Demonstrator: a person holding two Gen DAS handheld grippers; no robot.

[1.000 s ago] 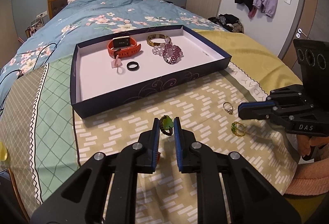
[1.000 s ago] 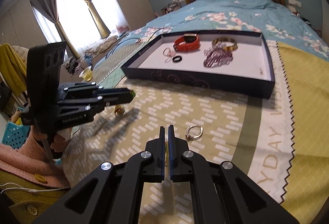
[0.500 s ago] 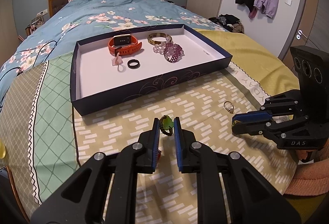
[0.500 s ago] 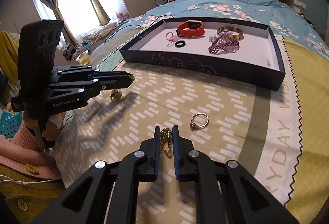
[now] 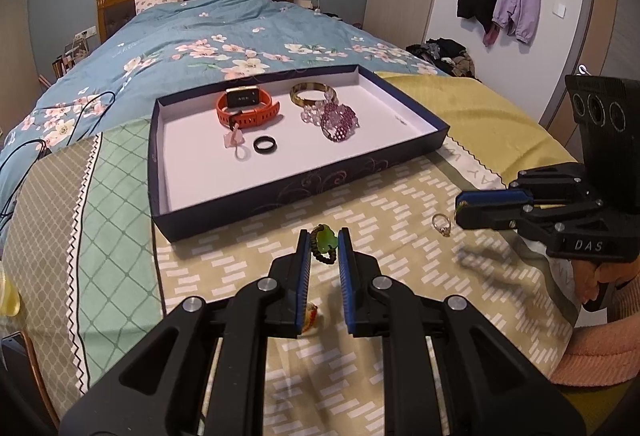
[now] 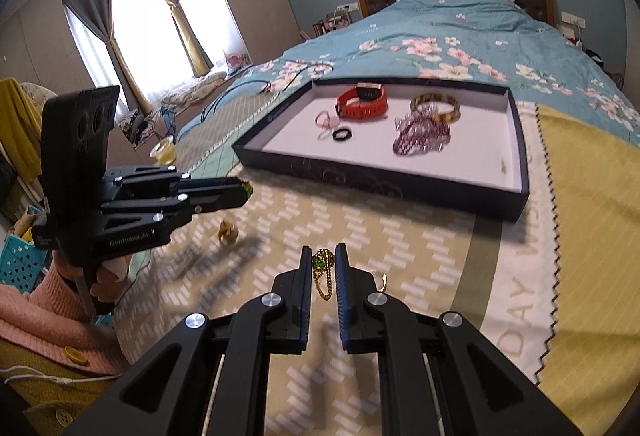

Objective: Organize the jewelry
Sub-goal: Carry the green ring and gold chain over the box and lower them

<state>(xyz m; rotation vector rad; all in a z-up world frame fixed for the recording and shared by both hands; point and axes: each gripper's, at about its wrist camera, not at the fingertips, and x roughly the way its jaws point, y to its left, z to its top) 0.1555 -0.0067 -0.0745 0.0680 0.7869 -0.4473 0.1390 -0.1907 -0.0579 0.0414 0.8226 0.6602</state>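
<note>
Green ring pinched in left tool; gold necklace gripped by right tool, both level.

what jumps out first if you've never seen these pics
The dark blue tray on the bed, with an orange watch and purple beaded bracelet inside. Nearer, the left claw pinches a green beaded ring, and the right claw a gold green-stone ring.

wrist views low, near, sharing tray
</note>
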